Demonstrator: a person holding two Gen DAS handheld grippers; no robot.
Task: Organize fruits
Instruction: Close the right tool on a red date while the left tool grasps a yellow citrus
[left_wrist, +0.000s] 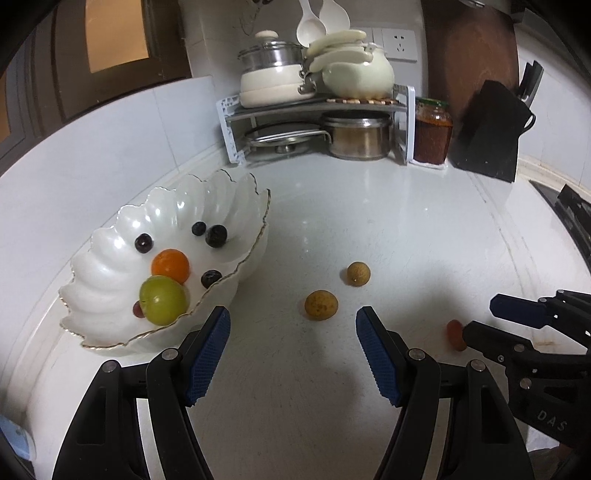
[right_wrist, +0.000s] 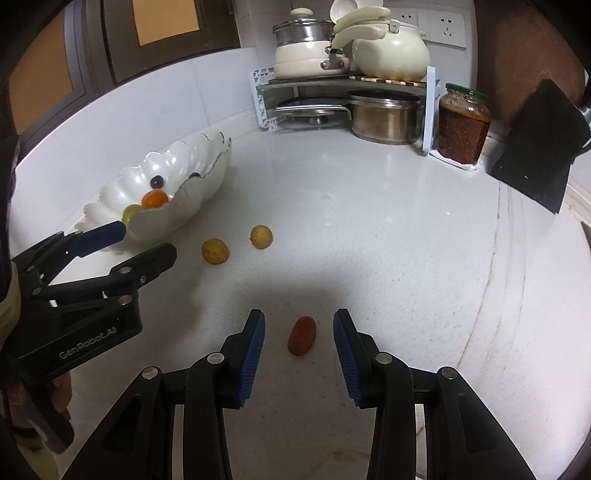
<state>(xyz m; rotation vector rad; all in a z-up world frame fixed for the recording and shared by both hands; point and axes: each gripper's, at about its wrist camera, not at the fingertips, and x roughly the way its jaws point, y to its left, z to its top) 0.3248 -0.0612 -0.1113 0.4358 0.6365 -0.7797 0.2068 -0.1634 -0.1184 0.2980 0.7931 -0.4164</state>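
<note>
A white scalloped bowl (left_wrist: 110, 266) on the left of the counter holds a green grape (left_wrist: 162, 301), an orange fruit (left_wrist: 170, 265) and several dark berries (left_wrist: 216, 235). Two brown longans (left_wrist: 320, 305) (left_wrist: 357, 273) lie on the counter beside it. My left gripper (left_wrist: 293, 314) is open and empty, just short of the nearer longan. My right gripper (right_wrist: 299, 317) is open, its fingers on either side of a small red tomato (right_wrist: 302, 335) without touching it. The bowl (right_wrist: 195, 188), the two longans (right_wrist: 215, 251) (right_wrist: 261, 236) and my left gripper (right_wrist: 144, 240) also show in the right wrist view.
At the back stands a white rack (left_wrist: 317, 107) with pots and a cream teapot (left_wrist: 356, 74). A jar of red sauce (left_wrist: 433, 131) and a black knife block (left_wrist: 491, 129) stand to its right. The white counter (left_wrist: 369, 206) meets the stove edge at far right.
</note>
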